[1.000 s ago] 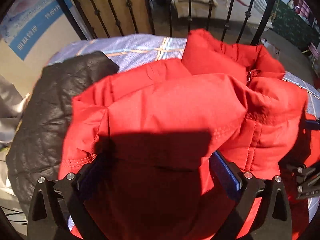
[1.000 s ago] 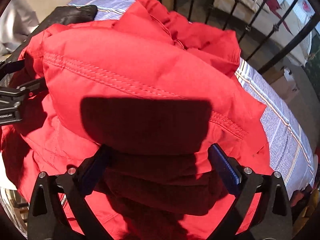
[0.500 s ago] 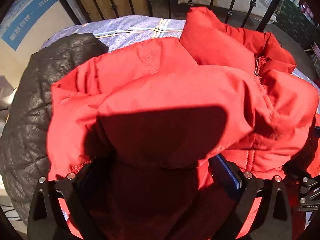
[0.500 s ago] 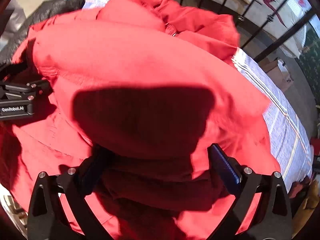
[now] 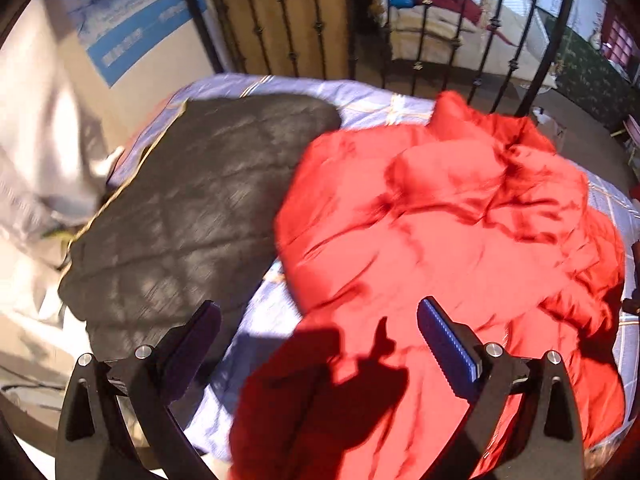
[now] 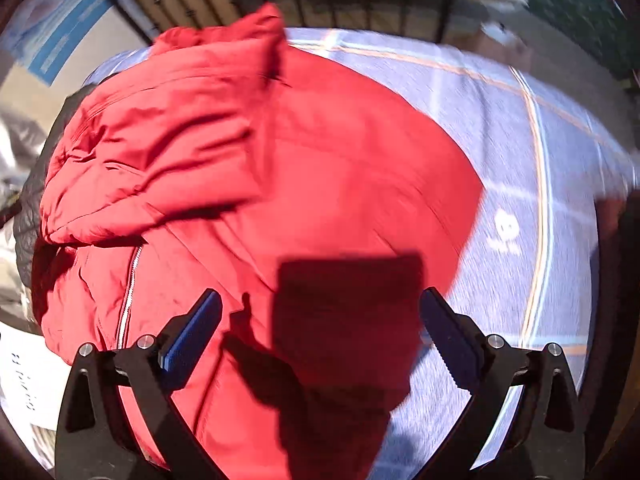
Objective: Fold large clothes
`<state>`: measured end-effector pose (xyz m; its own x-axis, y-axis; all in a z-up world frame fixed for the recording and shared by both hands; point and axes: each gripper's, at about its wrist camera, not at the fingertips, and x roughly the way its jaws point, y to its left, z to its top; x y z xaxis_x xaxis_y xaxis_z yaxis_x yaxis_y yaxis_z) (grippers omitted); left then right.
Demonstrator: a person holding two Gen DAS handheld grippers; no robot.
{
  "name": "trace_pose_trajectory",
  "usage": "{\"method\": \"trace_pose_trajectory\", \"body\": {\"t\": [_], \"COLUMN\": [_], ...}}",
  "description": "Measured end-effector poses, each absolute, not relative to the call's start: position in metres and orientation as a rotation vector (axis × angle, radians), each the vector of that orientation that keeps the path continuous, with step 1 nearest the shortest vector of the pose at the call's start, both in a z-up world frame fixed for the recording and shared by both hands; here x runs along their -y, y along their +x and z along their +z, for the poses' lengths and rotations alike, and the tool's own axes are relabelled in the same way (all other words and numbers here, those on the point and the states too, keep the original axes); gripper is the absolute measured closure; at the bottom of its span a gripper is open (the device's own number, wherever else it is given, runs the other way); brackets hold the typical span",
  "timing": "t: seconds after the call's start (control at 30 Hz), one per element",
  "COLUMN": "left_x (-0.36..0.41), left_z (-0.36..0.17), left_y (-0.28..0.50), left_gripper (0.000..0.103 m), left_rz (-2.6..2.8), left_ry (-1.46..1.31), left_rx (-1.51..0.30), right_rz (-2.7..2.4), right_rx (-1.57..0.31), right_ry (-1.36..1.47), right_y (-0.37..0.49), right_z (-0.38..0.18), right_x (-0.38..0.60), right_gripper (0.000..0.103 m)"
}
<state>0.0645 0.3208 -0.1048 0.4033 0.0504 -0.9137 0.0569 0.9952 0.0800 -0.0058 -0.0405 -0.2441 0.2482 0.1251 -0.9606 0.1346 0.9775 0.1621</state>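
1. Left wrist view: we note a bed (image 5: 360,96) under a pale blue checked sheet, with black iron railings (image 5: 352,32) behind it and a blue-and-white poster (image 5: 132,36) on the wall. The red jacket (image 5: 460,248) lies bunched on the sheet, just beside a dark quilted garment (image 5: 192,208). The left claw (image 5: 316,344) is spread wide, above the jacket's near edge and gripping nothing.

2. Right wrist view: we record the same sheet (image 6: 520,152) to the right of the red jacket (image 6: 248,152), whose zip (image 6: 128,292) shows at lower left. The right claw (image 6: 320,332) is likewise spread, empty, over the jacket's hem. The picture is motion-blurred.
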Motion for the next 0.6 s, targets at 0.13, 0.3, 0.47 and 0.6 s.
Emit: {"method": "trace_pose_trajectory", "body": {"t": [0.13, 0.3, 0.47, 0.6], "left_x": [-0.358, -0.386, -0.396, -0.409], "left_z": [-0.120, -0.154, -0.181, -0.202], "left_y": [0.035, 0.000, -0.018, -0.019], "left_gripper": [0.006, 0.006, 0.006, 0.011], "left_rz": [0.024, 0.040, 0.043, 0.013], "left_ry": [0.067, 0.029, 0.027, -0.134], "left_rx": [-1.225, -1.329, -1.367, -1.417], "right_rz": [-0.005, 0.072, 0.095, 0.157], "right_rx": [-1.401, -1.488, -1.578, -1.625], "right_ry": [0.386, 0.529, 0.635, 0.685], "right_y": [-0.035, -0.071, -0.103, -0.118], "right_z": [-0.255, -0.274, -0.296, -0.305], "right_x": [0.066, 0.073, 0.070, 0.059], "right_gripper": [0.006, 0.006, 0.006, 0.008]}}
